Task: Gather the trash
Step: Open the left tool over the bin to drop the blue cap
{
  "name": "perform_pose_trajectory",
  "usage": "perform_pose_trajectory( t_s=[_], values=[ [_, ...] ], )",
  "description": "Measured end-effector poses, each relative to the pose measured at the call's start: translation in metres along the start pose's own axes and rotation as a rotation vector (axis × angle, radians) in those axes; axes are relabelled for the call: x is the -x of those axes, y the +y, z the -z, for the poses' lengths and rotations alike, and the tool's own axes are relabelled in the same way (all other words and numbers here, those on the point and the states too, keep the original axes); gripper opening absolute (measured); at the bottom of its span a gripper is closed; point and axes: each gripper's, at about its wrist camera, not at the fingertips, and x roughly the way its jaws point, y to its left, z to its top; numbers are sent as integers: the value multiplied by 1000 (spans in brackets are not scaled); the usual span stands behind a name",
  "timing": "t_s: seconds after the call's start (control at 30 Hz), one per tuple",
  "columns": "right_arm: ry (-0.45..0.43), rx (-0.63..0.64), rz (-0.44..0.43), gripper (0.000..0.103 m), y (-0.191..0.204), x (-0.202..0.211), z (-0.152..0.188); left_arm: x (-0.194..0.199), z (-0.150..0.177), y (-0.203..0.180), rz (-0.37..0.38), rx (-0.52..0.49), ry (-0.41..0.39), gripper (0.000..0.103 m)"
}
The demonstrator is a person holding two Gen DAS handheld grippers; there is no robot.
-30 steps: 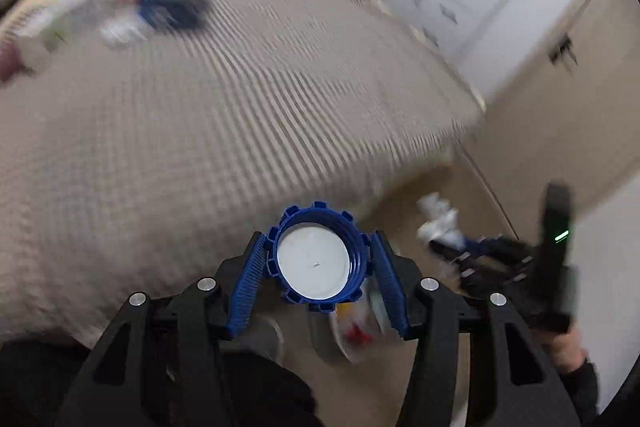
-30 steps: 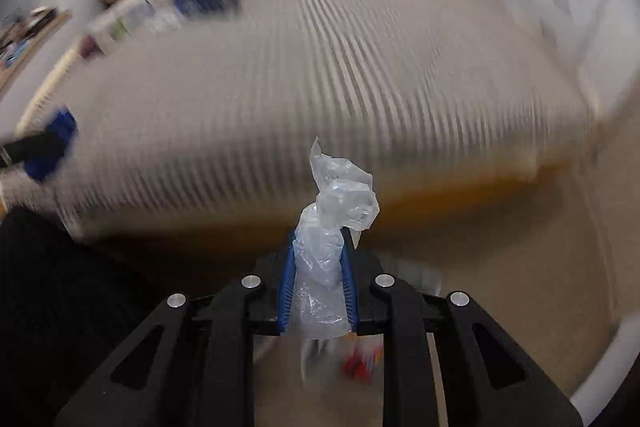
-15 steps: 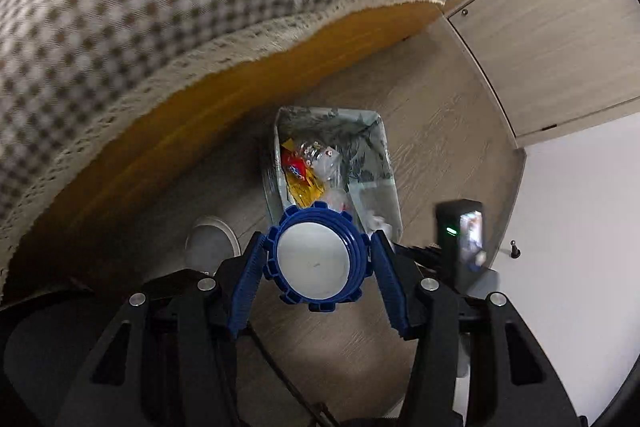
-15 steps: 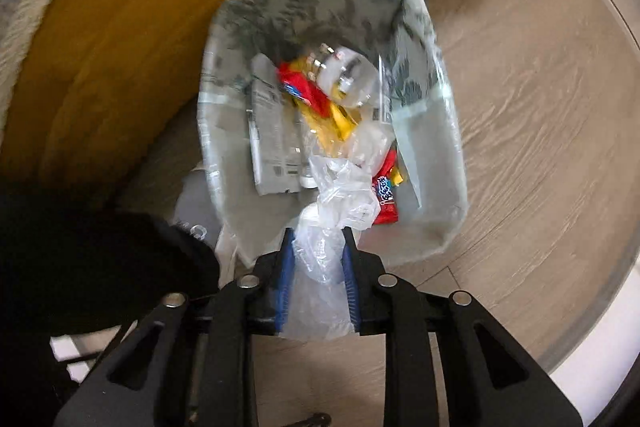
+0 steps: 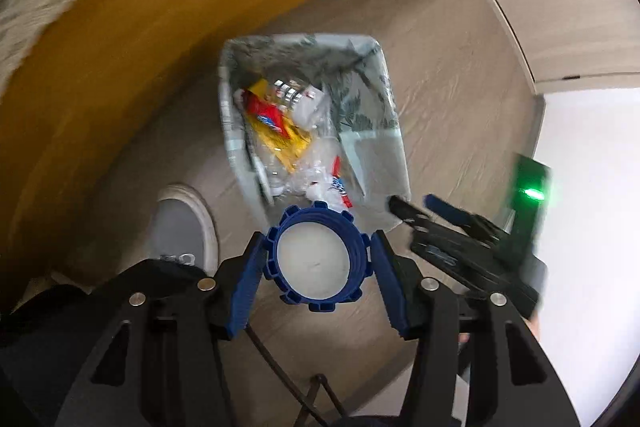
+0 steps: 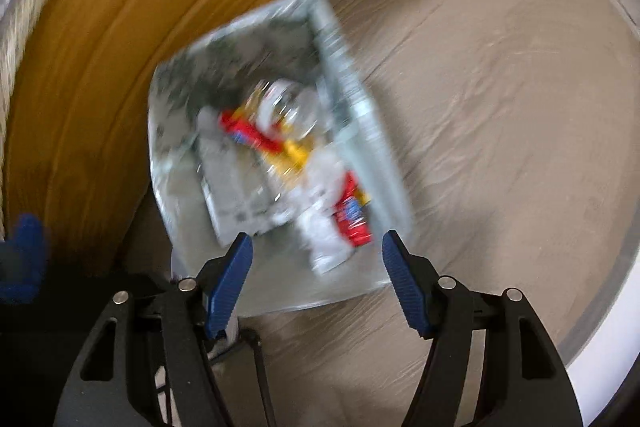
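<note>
My left gripper [image 5: 318,263] holds a blue ribbed lid [image 5: 318,259] with a white inside, just above the near rim of the lined trash bin [image 5: 384,147]. The jaws stand slightly apart from the lid's sides. The bin holds red and yellow wrappers [image 5: 276,125] and clear plastic. My right gripper [image 6: 316,275] is open and empty over the bin [image 6: 360,131]; it also shows in the left wrist view [image 5: 416,211]. A clear plastic bag [image 6: 324,235] lies in the bin below it.
The wooden bed frame [image 5: 140,39] curves along the left, with the bedspread edge above it. A grey shoe [image 5: 180,227] stands left of the bin. Wood floor [image 5: 460,99] and a cabinet door [image 5: 560,7] lie to the right.
Both grippers swung from the bed down to the bin. My right gripper opened and the plastic bag dropped into the bin. My left gripper's jaws widened around the lid.
</note>
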Motion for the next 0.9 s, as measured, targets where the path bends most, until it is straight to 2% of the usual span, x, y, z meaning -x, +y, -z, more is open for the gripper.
perform_pose_trajectory(
  t_s=[0.07,0.17,0.2,0.23,0.27,0.33,0.47,0.57,0.8,0.9],
  values=[
    [-25,-27,3,65,-11,10,-1,-12,-9,-7,-22,0,15,51],
    [-56,-27,22,65,-16,23,0,-33,-26,-16,11,25,-6,52],
    [-60,-22,29,65,-17,24,0,-40,-33,-16,18,61,-27,62],
    [-63,-20,35,65,-17,24,-2,-44,-37,-15,31,84,-37,83],
    [-63,-16,40,65,-17,25,-1,-49,-42,-11,53,113,-43,89],
    [-55,-7,40,65,-16,25,0,-51,-45,-4,78,133,-29,89],
    [-5,35,34,65,0,11,7,-46,-46,7,61,163,-28,89],
    [20,92,47,65,23,-1,14,-37,-42,3,49,120,-40,89],
    [37,133,108,65,38,3,23,-14,-17,-6,-43,26,-65,89],
    [27,140,134,65,41,10,25,8,-1,0,-20,30,-107,89]
  ],
)
